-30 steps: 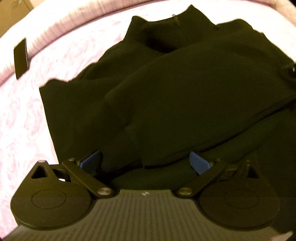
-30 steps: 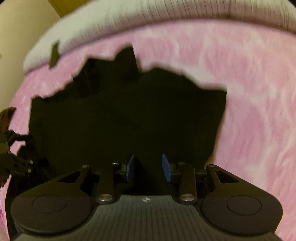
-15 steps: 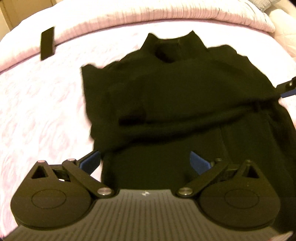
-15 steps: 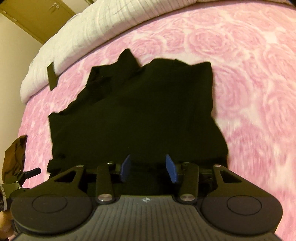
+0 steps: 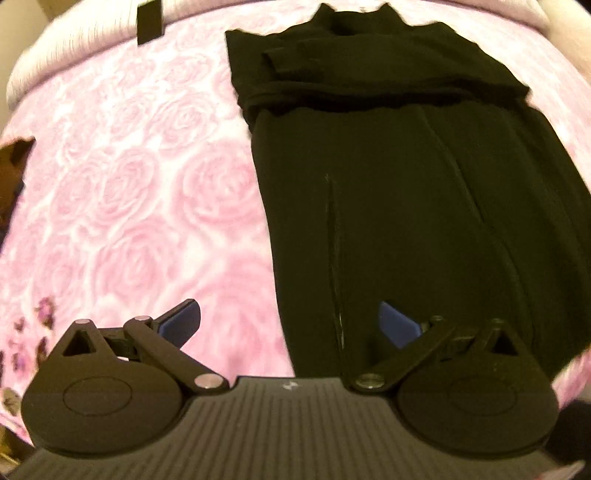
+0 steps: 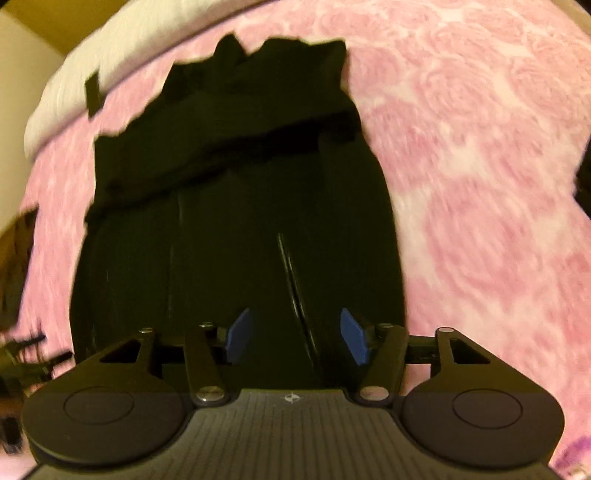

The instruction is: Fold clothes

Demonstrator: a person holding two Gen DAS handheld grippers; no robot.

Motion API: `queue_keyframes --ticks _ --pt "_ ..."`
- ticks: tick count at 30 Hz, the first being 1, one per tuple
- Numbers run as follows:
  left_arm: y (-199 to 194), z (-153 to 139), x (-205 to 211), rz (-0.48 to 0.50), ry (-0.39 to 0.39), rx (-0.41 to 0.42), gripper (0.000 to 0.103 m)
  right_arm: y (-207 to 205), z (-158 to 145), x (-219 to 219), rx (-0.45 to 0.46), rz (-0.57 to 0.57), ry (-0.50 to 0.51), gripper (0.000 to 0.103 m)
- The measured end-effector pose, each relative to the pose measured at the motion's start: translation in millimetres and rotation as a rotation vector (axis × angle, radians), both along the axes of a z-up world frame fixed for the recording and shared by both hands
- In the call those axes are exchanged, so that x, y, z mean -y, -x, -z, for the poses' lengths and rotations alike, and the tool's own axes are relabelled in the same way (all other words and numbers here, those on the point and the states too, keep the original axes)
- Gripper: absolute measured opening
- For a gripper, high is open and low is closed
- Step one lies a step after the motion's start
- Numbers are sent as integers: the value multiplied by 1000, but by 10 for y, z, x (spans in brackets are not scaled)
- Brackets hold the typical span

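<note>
A black long-sleeved garment (image 5: 406,192) lies flat on a pink rose-patterned bedspread (image 5: 129,192), collar at the far end, sleeves folded across the chest. It also shows in the right wrist view (image 6: 236,206). My left gripper (image 5: 290,326) is open and empty above the garment's near left hem edge. My right gripper (image 6: 297,334) is open and empty above the near hem, right of the middle. A thin seam line runs between its fingers.
A white ribbed cover (image 5: 74,40) lies along the far edge of the bed with a small black tag (image 5: 149,16) on it. The bedspread (image 6: 480,184) extends to the right of the garment. Dark objects sit at the left border (image 6: 22,354).
Both grippers have pulled back toward the near hem and away from the folded sleeves. The right gripper's jaws have opened wider. The sleeves now lie across the chest.
</note>
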State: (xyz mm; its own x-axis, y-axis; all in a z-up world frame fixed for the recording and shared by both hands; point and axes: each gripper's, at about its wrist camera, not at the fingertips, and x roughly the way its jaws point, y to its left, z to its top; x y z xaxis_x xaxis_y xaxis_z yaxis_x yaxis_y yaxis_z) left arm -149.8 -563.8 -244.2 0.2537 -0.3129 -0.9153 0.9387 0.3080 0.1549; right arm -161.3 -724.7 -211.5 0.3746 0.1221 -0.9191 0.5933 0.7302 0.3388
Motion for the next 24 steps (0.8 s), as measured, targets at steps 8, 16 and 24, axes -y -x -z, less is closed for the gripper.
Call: queue_keyframes --ticks 8,16,24 --pt "806 -14 -526 201 -71 152 102 629 4 -365 -2 -160 7 59" --pt "1303 81 -806 421 -90 206 93 1052 -51 -867 10 -438 152 60" --pt "1615 885 -881 772 -143 386 85 1126 170 -1386 30 -557 263 60"
